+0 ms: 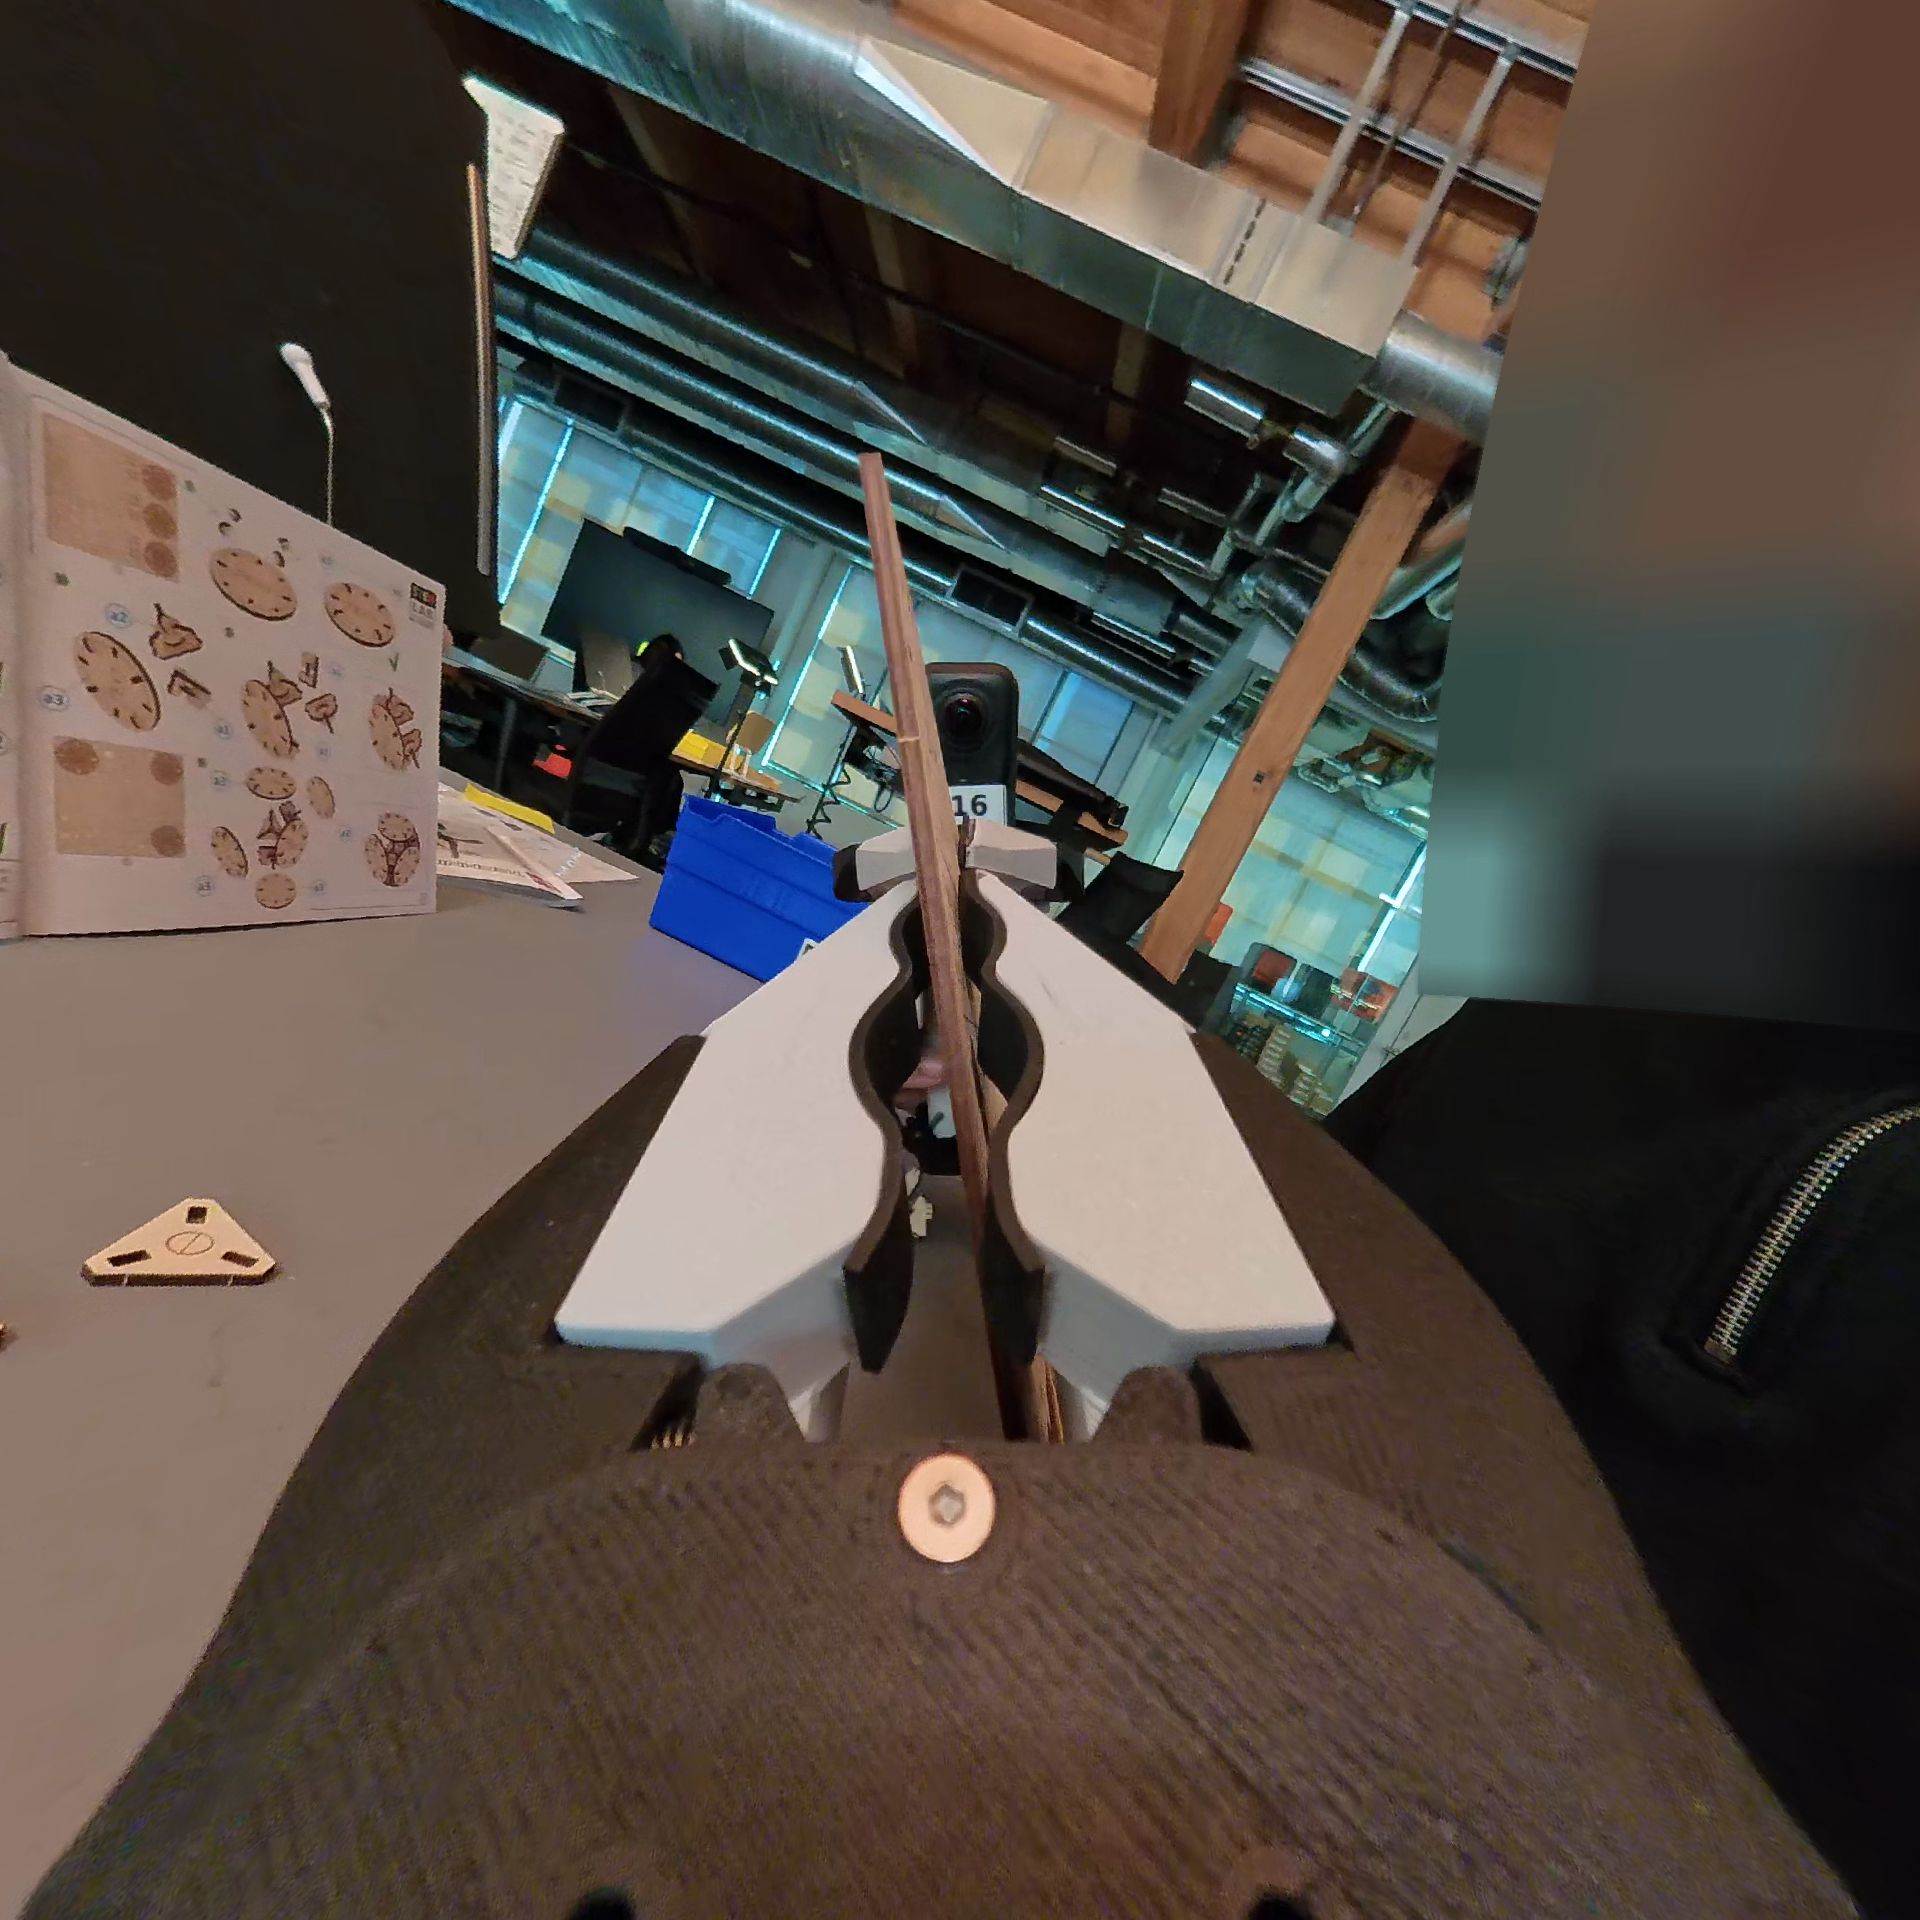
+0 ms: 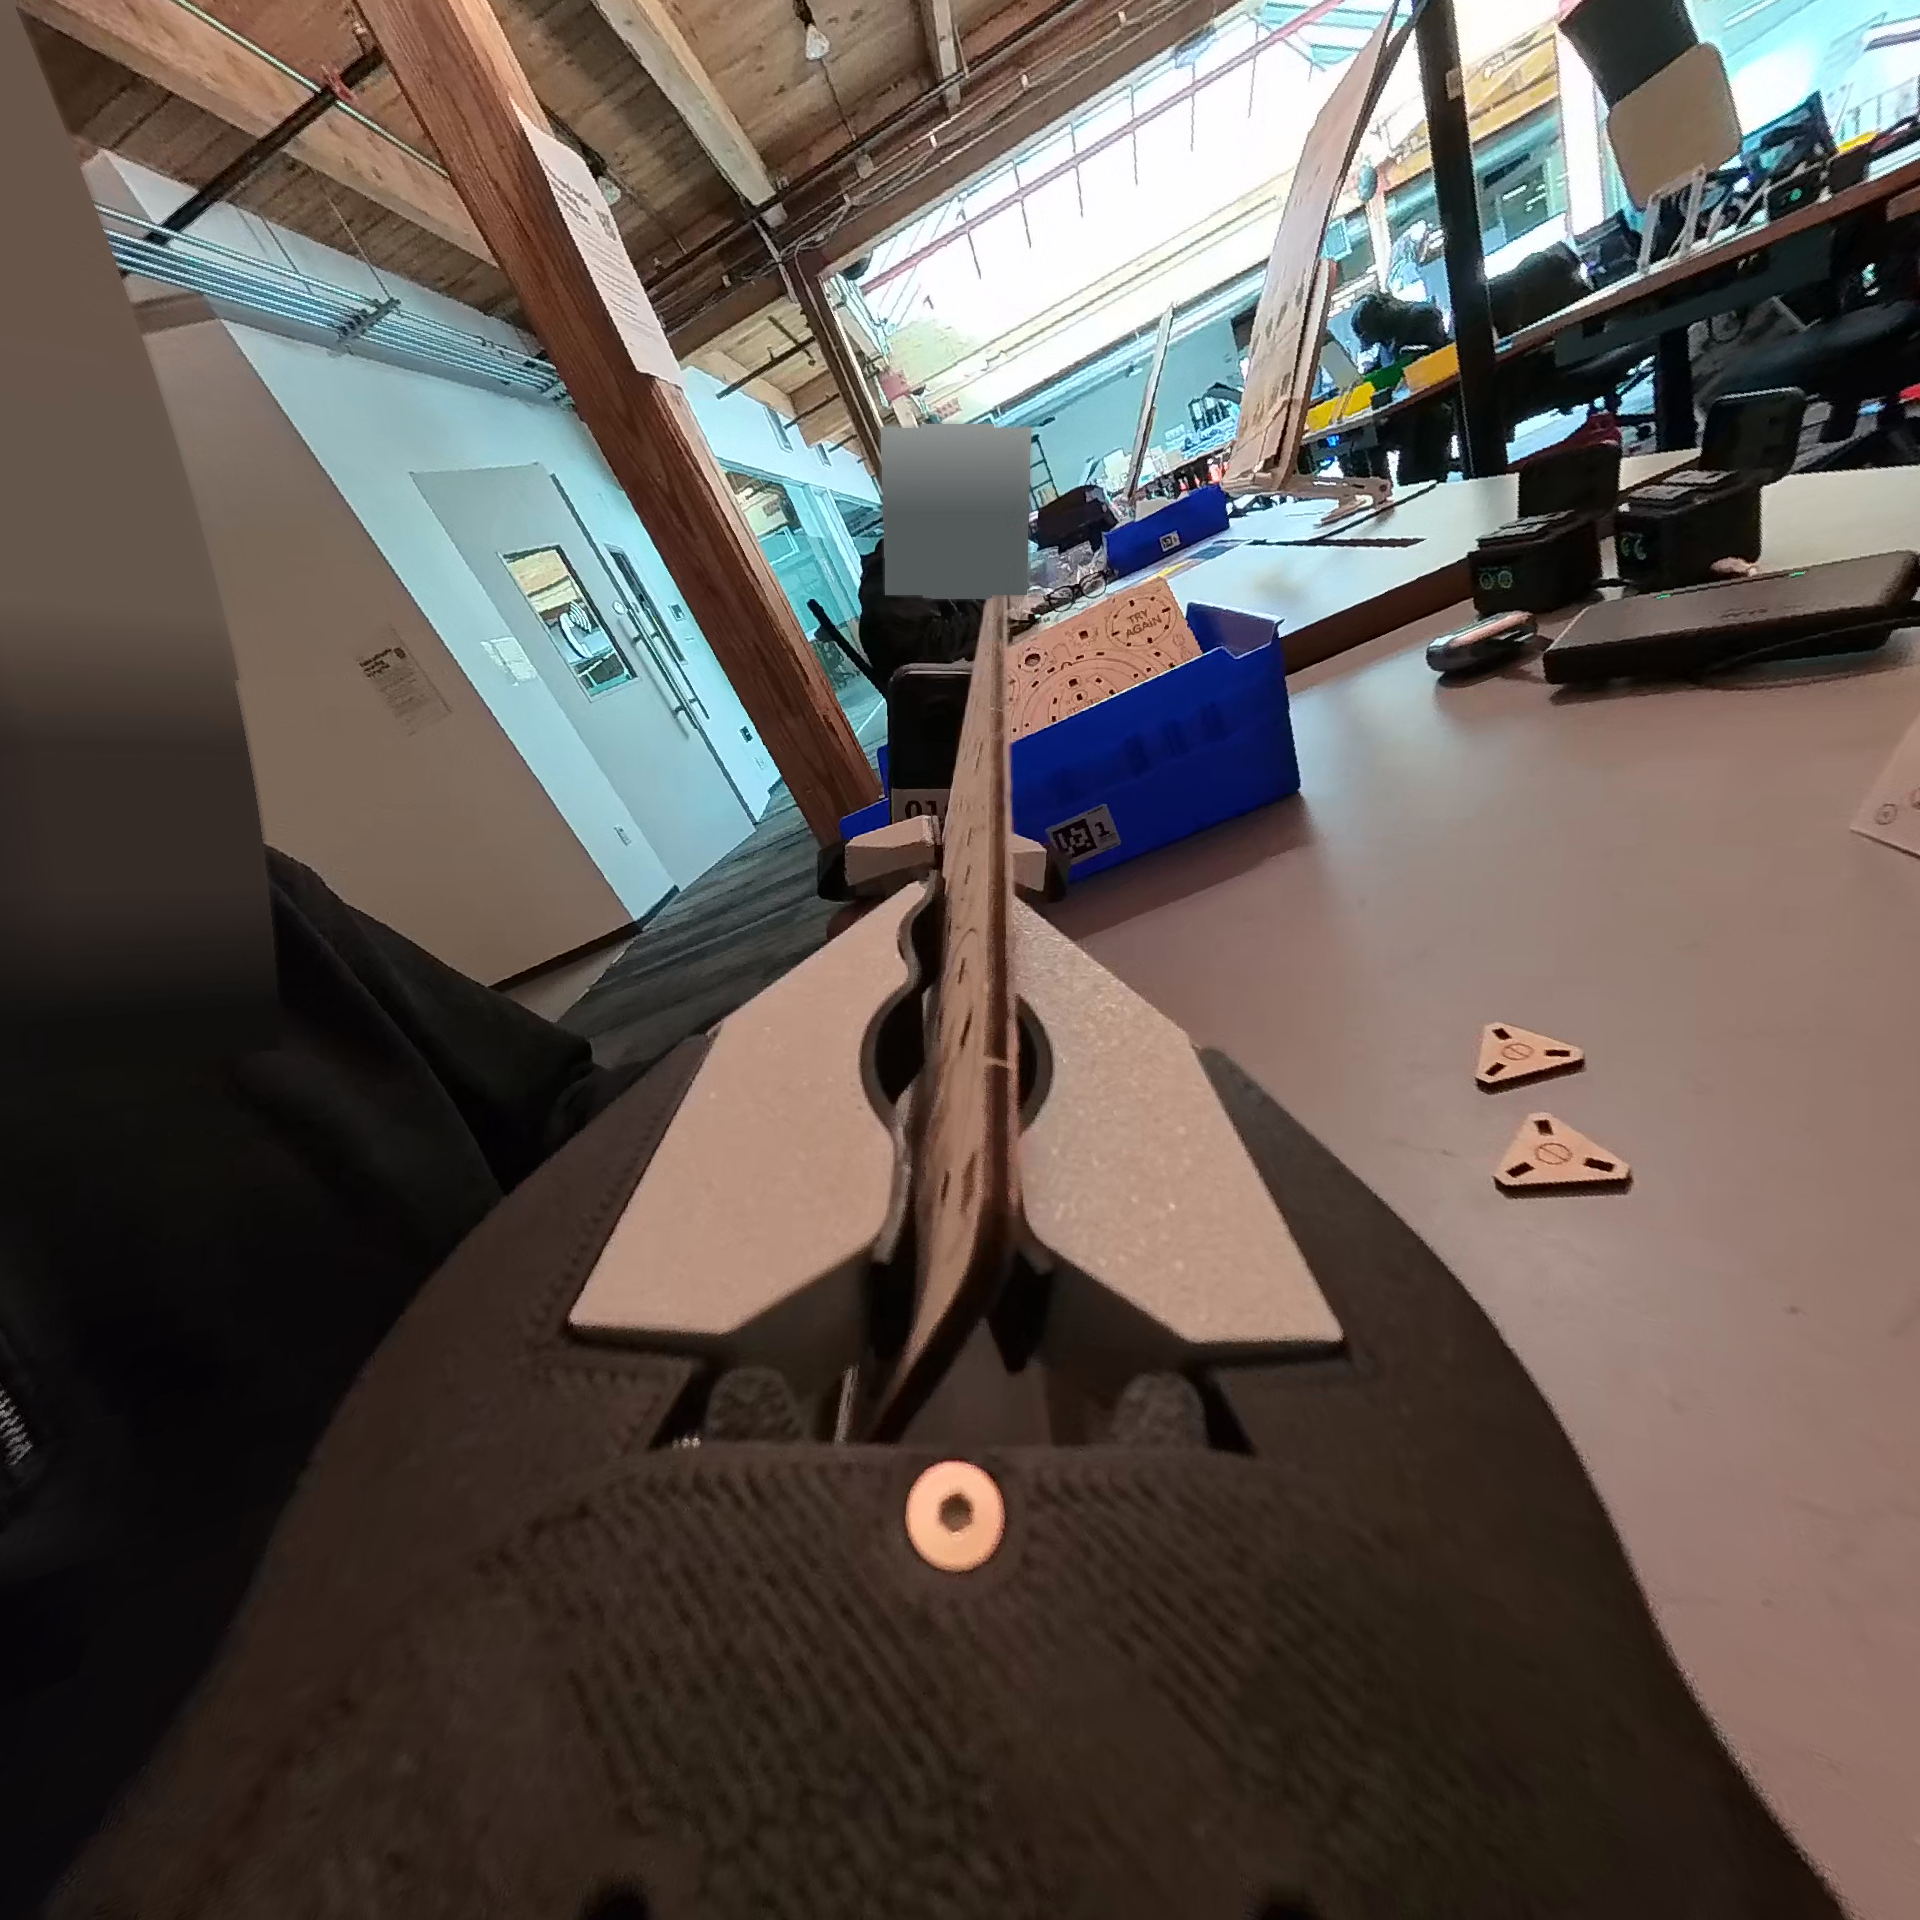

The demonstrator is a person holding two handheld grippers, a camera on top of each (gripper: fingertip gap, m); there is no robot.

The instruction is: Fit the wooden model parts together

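Observation:
My left gripper (image 1: 951, 862) is shut on a thin laser-cut wooden sheet (image 1: 904, 665). I see the sheet edge-on, and it rises steeply past the fingertips. My right gripper (image 2: 961, 862) is shut on a thin wooden sheet (image 2: 982, 748) with small slots, also seen edge-on and running forward past the fingertips. In both views the pads press on the sheet's two faces. I cannot tell whether both grippers hold the same sheet. Both grippers are just above a grey table (image 1: 312, 1039).
A triangular wooden piece (image 1: 182, 1244) lies on the table at the left, and two (image 2: 1529, 1055) (image 2: 1561, 1153) lie at the right. A blue bin (image 2: 1164, 758) with wooden sheets stands ahead. A standing instruction sheet (image 1: 229, 707), a black camera (image 1: 971, 717) and black devices (image 2: 1725, 623) stand farther off. My two grippers' fingertips are within a few centimetres of each other. The triangular wooden piece (image 1: 182, 1244) is about equally far from each gripper, around 20 cm. It is also in sight in the right wrist view (image 2: 1557, 1152).

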